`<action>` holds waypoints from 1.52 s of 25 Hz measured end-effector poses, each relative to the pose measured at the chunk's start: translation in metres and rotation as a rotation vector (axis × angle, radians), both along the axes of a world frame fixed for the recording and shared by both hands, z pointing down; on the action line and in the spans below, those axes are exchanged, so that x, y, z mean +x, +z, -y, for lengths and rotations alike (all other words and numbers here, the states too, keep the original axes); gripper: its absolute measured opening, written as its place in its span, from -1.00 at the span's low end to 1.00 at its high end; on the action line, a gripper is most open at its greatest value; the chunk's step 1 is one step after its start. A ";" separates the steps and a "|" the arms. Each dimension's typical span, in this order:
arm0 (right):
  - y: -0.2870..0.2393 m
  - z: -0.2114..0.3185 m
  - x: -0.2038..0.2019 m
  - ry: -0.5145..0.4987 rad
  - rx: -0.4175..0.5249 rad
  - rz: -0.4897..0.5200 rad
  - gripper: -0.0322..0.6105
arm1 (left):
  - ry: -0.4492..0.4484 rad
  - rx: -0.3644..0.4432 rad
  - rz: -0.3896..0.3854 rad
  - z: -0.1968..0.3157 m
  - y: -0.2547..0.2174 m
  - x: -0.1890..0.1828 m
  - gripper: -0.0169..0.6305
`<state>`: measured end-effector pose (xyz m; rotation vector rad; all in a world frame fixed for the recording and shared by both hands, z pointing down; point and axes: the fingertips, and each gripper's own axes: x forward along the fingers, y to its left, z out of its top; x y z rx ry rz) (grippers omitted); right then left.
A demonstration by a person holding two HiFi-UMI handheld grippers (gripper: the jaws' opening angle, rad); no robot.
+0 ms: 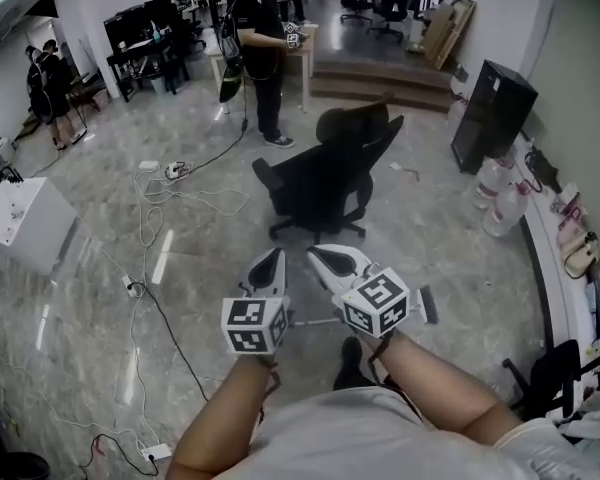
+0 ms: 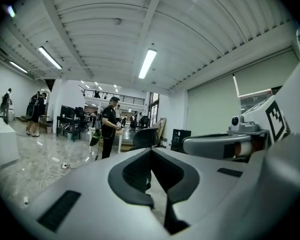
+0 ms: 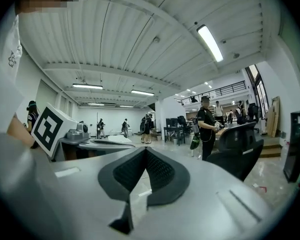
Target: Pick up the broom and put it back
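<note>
Both units are held out level, side by side in front of the torso, aimed across the floor (image 1: 80,298). My read is a ready pose with nothing reached for yet.

The left gripper (image 1: 272,256) has its jaws closed tip to tip with nothing between them. The right gripper (image 1: 318,256) is the same, fully closed and empty.

The broom (image 1: 315,321) is probably the thin grey stick lying on the floor just under the grippers, with its dark end out to the right. It's mostly occluded, so I'm not certain.

The office chair (image 1: 330,173) stands ahead, well apart. The pickup hasn't started, and the jaws need opening first.
</note>
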<state>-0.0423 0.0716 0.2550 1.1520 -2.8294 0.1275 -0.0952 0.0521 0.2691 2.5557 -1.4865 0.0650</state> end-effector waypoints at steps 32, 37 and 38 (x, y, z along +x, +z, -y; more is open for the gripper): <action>0.574 0.249 -0.087 -0.564 -0.550 -0.472 -0.60 | -0.238 -0.308 -0.114 0.248 0.500 -0.101 -0.93; 0.764 0.231 -0.090 -0.650 -0.619 -0.625 -0.48 | -0.196 -0.348 -0.120 0.245 0.645 -0.109 -0.93; 0.801 0.224 -0.094 -0.672 -0.631 -0.664 -0.47 | -0.191 -0.361 -0.129 0.240 0.672 -0.115 -0.93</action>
